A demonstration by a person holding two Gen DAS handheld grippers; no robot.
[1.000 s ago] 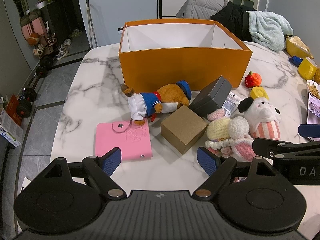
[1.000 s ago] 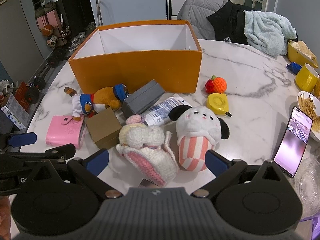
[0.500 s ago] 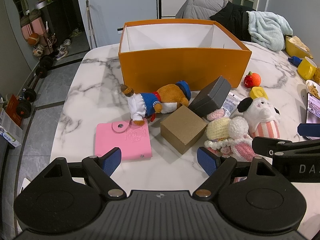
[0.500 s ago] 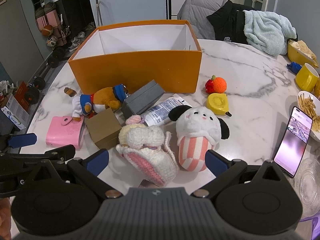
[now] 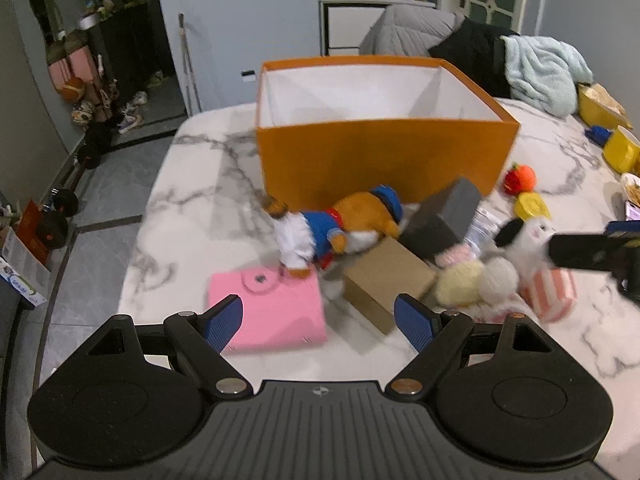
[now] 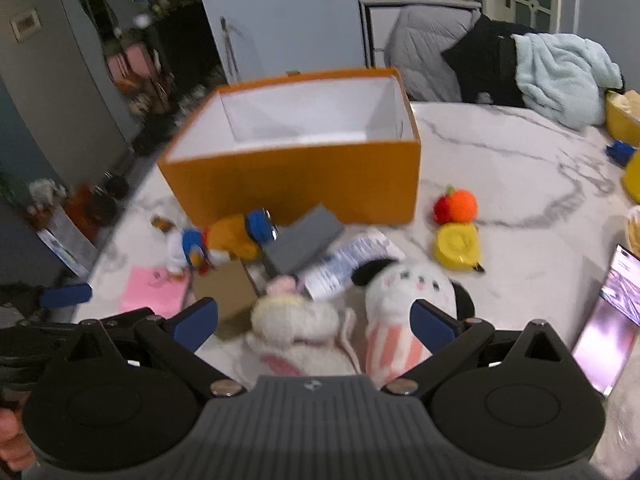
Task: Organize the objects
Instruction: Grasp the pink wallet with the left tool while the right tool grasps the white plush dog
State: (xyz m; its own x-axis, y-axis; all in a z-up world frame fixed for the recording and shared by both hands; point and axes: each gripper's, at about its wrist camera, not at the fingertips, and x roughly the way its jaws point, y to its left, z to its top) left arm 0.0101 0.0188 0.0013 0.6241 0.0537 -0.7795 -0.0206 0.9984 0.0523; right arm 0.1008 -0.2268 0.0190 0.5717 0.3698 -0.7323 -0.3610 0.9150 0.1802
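Plush toys [image 6: 340, 316] blurred, both tools low, jaws spread.

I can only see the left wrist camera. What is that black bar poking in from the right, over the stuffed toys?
Observer: That is the right gripper. It is open and holds nothing. In its own camera, the cream crocheted toy and the white plush show between its spread fingers.
Operator: Something glows at my right edge. What is it?
Observer: A phone, screen lit, lying flat on the marble table.
Operator: Is anything inside the orange box?
Observer: The right wrist camera shows part of the orange box floor, and that part is bare white.
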